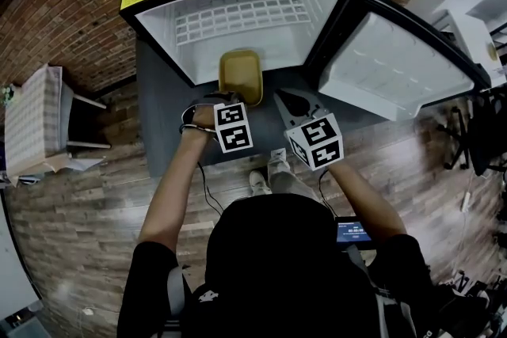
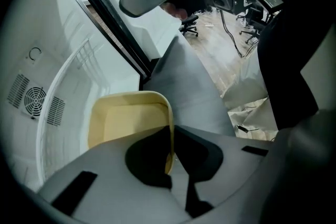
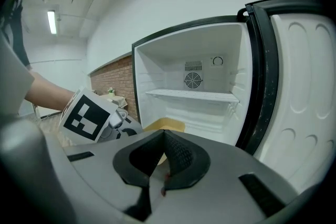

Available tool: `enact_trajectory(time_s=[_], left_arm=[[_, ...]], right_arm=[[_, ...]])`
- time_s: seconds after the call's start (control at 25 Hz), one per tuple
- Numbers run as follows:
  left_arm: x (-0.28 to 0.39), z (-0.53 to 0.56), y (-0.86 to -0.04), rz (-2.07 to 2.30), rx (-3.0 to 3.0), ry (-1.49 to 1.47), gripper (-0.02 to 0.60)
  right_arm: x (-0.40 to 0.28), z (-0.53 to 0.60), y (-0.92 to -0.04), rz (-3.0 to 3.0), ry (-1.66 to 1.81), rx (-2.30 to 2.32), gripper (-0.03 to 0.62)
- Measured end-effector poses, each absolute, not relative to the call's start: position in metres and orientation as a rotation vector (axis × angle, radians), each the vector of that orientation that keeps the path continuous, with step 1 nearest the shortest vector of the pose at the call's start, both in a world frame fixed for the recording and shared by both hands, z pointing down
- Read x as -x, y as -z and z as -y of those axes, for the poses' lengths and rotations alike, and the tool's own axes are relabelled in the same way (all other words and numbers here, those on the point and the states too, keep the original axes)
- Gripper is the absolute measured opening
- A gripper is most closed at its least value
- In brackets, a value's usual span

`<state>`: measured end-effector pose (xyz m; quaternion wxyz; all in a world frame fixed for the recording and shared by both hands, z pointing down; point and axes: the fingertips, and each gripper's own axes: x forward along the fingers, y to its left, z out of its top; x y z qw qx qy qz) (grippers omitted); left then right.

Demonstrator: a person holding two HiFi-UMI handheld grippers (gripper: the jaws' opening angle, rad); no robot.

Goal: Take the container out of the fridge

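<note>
At nine o'clock in the head view, a cloth-covered stand sits well apart from the work. At the centre, the left gripper is clamped on the near wall of the yellow container, which is at the open mouth of the fridge. I judge the lift-out mostly done, with drawing it clear and setting it down left to do. At three o'clock from the container, the right gripper has its jaws pressed together on nothing. The door at two o'clock is swung wide, so nothing seems to block the way out.
</note>
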<state>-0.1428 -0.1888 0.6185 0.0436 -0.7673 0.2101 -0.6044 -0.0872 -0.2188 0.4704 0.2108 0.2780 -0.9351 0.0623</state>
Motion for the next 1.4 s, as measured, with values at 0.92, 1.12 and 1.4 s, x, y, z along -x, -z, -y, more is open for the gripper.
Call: enact_trajectory(time_s=[0.92, 1.12, 1.4], left_arm=[[0.107, 0.149, -0.591, -0.626, 2.368, 1.832, 0.023], [0.087, 0.138, -0.584, -0.649, 2.399, 1.842, 0.023], [0.066, 0.115, -0.582, -0.668, 2.438, 1.863, 0.023]], right_arm=[[0.050, 0.185, -0.440, 2.640, -0.109, -0.840, 0.040], [0.035, 0.179, -0.435, 2.654, -0.110, -0.814, 0.040], [0.017, 0.168, -0.434, 2.674, -0.122, -0.792, 0.040]])
